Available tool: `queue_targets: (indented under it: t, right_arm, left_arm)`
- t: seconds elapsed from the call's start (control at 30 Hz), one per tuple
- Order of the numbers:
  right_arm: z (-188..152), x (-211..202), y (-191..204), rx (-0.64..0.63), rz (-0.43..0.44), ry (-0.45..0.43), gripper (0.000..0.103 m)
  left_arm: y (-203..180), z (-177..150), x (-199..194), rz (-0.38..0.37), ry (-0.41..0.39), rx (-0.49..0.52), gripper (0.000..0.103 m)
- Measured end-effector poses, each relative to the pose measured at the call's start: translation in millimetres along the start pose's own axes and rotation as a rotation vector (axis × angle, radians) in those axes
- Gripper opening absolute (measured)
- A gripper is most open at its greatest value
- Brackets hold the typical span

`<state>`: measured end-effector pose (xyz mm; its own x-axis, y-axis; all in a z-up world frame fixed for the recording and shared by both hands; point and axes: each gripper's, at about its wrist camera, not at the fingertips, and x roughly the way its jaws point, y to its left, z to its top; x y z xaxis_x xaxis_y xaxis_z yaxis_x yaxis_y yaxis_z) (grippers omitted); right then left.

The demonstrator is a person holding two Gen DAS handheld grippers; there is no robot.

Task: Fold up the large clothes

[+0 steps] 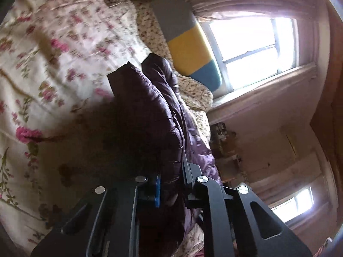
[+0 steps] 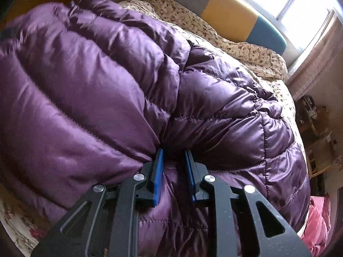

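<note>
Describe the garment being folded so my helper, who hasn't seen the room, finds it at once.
On the bed with the floral quilt, below the grey, yellow and teal headboard, lies the puffer jacket. It is glossy purple with stitched quilted channels, unlike the pink fabric beside it.

L gripper (image 1: 170, 184) clamped on fabric | R gripper (image 2: 174, 171) clamped, angled down

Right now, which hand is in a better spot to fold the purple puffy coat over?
Probably the left. The left gripper pinches an edge of the purple coat lifted off the floral bedding, ready to carry across. The right gripper pinches the coat's bulky middle, better for anchoring.
</note>
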<state>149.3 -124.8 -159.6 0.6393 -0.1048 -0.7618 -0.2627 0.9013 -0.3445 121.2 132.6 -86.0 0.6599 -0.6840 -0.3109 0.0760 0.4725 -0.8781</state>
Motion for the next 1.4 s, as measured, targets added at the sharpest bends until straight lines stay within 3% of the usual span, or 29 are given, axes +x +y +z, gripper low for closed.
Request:
queue_targets:
  t: [0.47,0.5,0.57,0.63,0.77,1.03,1.4]
  right_arm:
    - [2.3,-13.0,-10.2,0.019,0.042,-0.016,0.019]
    - [3.5,-13.8,-14.0,0.027,0.051,-0.016,0.02]
    - [4.3,-20.8,-27.7,0.06,0.074,-0.024,0.034]
    - [4.3,-28.9,-40.1,0.087,0.086,-0.037,0.041]
    - [-0.6,-47.5,-65.9,0.125,0.072,-0.064,0.047]
    - [-25.1,-66.1,-149.4,0.272,-0.033,-0.054,0.057]
    - [-75.2,-48.9,-229.0,0.451,-0.114,0.03,0.057]
  left_arm:
    - [-74.6,7.0,23.6,-0.006,0.029,0.153,0.014]
    - [-79.7,8.3,27.2,-0.003,0.032,0.164,0.014]
    - [-93.0,9.3,34.6,0.003,0.039,0.189,0.014]
    - [-104.3,10.8,42.3,0.003,0.049,0.207,0.014]
    - [-129.7,9.2,60.6,0.002,0.07,0.252,0.014]
    - [-181.3,-5.1,125.7,0.007,0.147,0.334,0.014]
    - [-214.3,-56.0,253.1,0.066,0.346,0.431,0.014]
